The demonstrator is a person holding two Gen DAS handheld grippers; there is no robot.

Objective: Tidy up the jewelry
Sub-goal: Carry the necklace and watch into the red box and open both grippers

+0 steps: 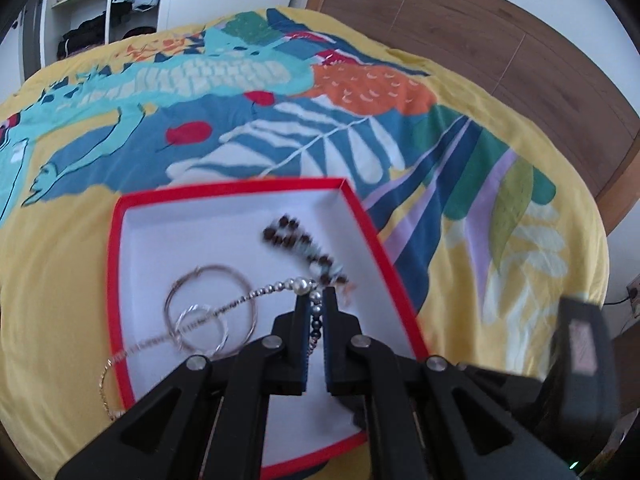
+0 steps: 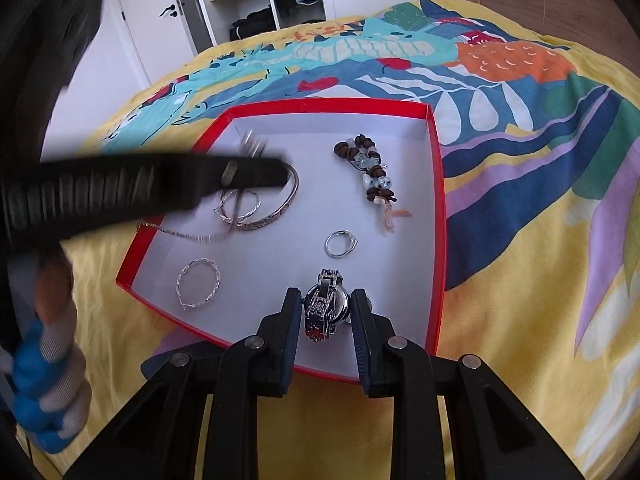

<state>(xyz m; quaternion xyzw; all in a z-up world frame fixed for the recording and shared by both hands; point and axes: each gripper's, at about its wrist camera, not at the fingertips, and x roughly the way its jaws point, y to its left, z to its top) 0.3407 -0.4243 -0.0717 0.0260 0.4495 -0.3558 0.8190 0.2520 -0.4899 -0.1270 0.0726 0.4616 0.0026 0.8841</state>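
Left wrist view: left tongs (image 1: 316, 300) pinch the beaded necklace (image 1: 256, 295); right tongs (image 2: 326, 300) stand open around the watch (image 2: 325, 304).

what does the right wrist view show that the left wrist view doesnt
Only the right wrist view shows the silver watch between the right gripper's fingers, a small ring and a twisted hoop lying apart on the box floor.

Only the left wrist view shows the pearl bead necklace pinched in the left gripper, its chain trailing over the box's left wall onto the bedspread.

Both show the red box, the brown bead bracelet and the large bangle.
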